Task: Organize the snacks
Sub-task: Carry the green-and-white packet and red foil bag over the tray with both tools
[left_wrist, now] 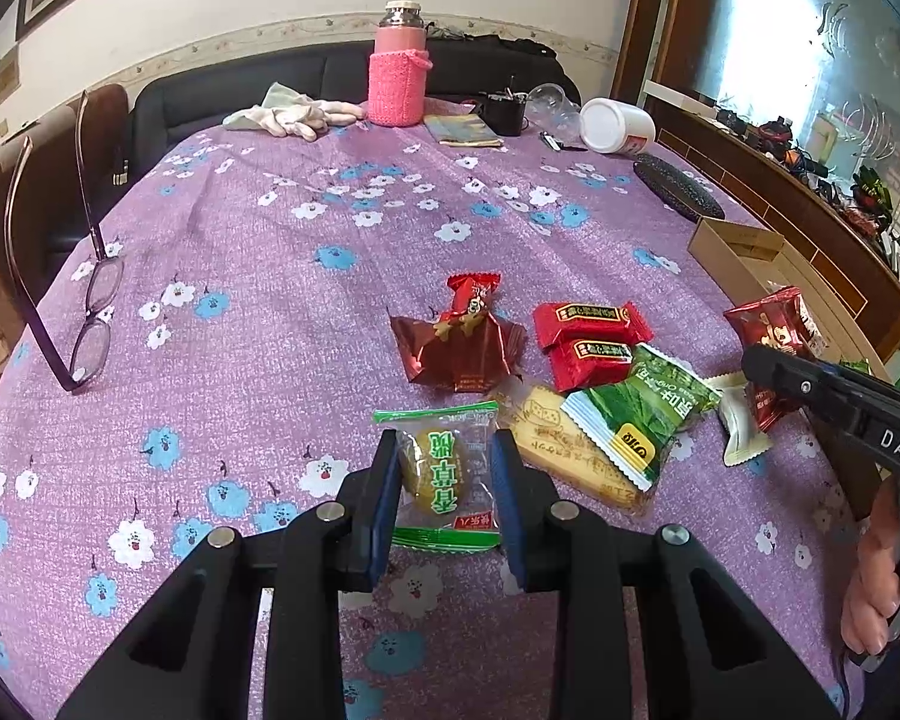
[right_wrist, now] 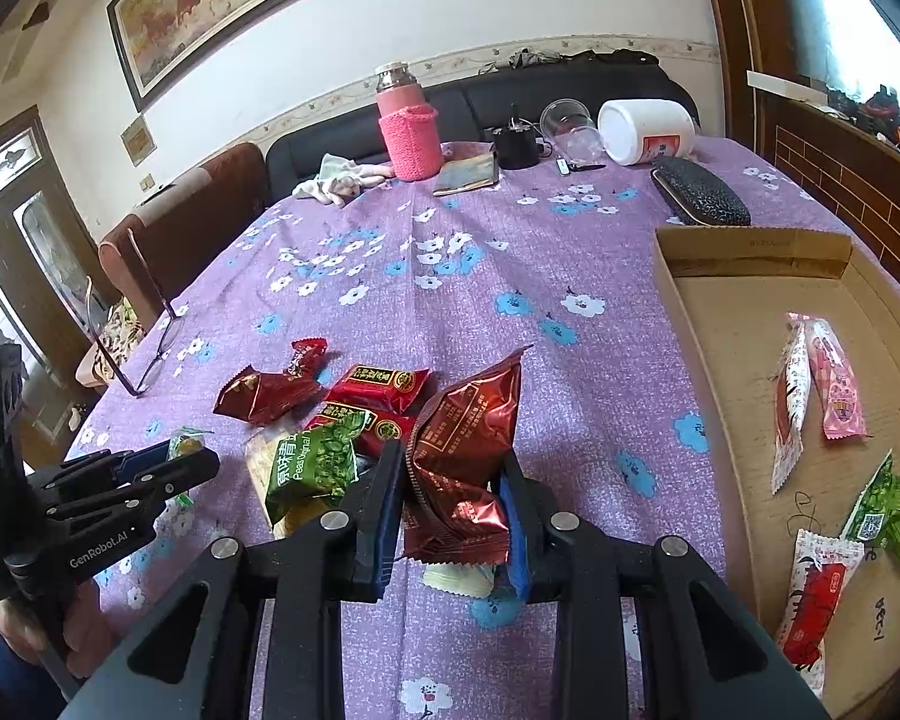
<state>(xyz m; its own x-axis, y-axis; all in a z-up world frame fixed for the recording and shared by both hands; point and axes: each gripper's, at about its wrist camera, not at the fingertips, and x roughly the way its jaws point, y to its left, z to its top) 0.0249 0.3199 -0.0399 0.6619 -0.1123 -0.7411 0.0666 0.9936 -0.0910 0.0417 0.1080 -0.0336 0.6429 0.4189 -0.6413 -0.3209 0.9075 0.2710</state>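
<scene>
Four or five snacks are already laid in the cardboard box (right_wrist: 726,324) at the right, while a pile (left_wrist: 576,360) is left on the table (left_wrist: 270,312). A green-wrapped cake (left_wrist: 444,468) is gripped between the jaws of the left gripper (left_wrist: 444,480), and a dark red packet (right_wrist: 462,450) is clamped in the right gripper (right_wrist: 453,498), neither yet boxed.

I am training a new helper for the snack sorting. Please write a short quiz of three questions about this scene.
1. True or false: the cardboard box already holds some snacks.
2. What does the right gripper hold? A) dark red foil packet B) glasses C) pink bottle
3. Which colour are the edges of the clear cake packet between the fingers of the left gripper?

Key: 1 true; 2 A, the dark red foil packet; 3 green.
</scene>
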